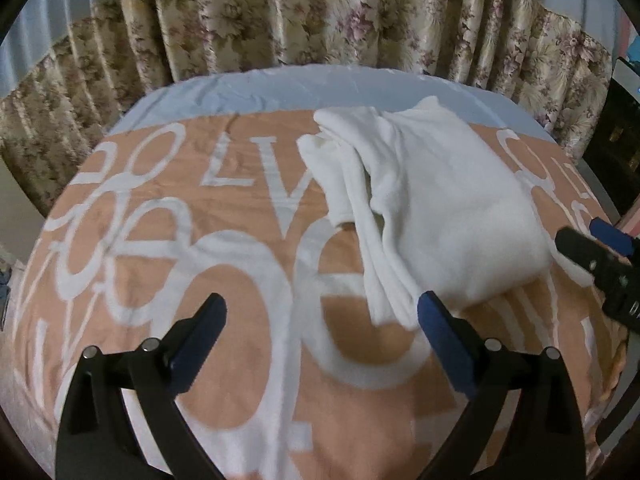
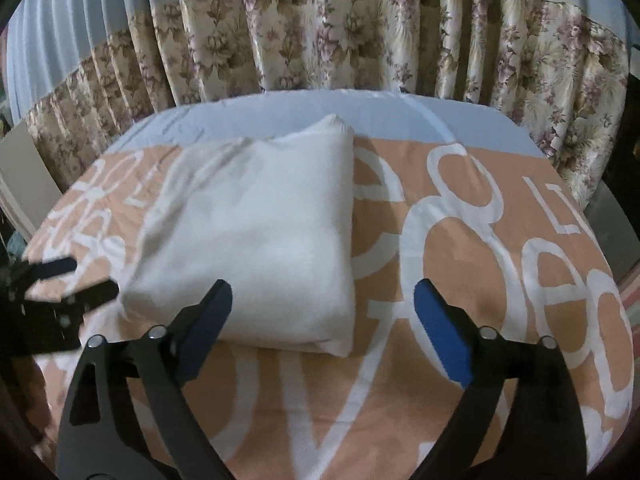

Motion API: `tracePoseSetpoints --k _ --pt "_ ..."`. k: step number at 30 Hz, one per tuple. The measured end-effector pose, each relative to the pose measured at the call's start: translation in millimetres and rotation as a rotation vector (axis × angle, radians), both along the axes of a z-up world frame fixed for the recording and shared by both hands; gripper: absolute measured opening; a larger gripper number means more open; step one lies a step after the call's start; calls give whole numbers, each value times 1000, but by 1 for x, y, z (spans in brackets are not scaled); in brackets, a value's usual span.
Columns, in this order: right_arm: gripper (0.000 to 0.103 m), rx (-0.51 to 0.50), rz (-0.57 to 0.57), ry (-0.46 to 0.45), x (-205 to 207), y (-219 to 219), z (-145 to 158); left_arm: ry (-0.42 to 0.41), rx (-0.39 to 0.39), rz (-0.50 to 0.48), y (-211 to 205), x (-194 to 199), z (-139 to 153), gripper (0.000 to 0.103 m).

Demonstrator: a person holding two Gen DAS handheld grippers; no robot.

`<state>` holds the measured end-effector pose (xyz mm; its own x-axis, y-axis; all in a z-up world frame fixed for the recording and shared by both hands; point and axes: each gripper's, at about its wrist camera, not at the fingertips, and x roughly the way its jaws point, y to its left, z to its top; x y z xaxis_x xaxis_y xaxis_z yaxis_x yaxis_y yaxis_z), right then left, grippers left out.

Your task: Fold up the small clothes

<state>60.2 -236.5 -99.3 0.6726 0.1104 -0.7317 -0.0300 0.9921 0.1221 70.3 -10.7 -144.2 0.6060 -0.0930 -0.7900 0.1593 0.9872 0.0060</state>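
A white garment [image 1: 436, 208] lies folded into a thick rectangle on the orange-and-white lettered blanket [image 1: 240, 272]. A loose sleeve or edge trails off its left side toward me. My left gripper [image 1: 322, 316] is open and empty, just short of the garment's near left corner. My right gripper [image 2: 322, 304] is open and empty above the garment's [image 2: 256, 240] near right corner. The right gripper also shows at the right edge of the left wrist view [image 1: 592, 248]. The left gripper shows at the left edge of the right wrist view [image 2: 68, 284].
The blanket [image 2: 460, 264] covers a bed with a pale blue sheet [image 1: 320, 84] at the far end. Floral curtains [image 2: 340, 24] hang right behind the bed. Dark furniture [image 1: 620, 140] stands at the far right.
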Motion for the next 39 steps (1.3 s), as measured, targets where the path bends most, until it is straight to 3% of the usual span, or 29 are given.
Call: tracePoseSetpoints --k 6,11,18,23,28,34,39 --pt "100 27 -11 -72 -28 10 44 -96 2 2 2 -33 44 101" --pt "100 -41 -67 -99 -50 17 78 -191 16 9 4 -59 86 101" --pt "100 -100 -119 -107 -77 22 106 -194 161 93 1 -81 109 101" --pt "100 -128 -155 -121 -98 26 126 -196 78 88 8 -97 129 101" --pt "100 -143 -170 -135 -110 28 141 -242 87 117 7 -108 148 101" --pt "100 -140 -186 -177 -123 26 166 -247 0 86 11 -118 163 101" --pt "100 -133 -188 -206 -128 25 176 -263 -19 83 11 -120 167 101"
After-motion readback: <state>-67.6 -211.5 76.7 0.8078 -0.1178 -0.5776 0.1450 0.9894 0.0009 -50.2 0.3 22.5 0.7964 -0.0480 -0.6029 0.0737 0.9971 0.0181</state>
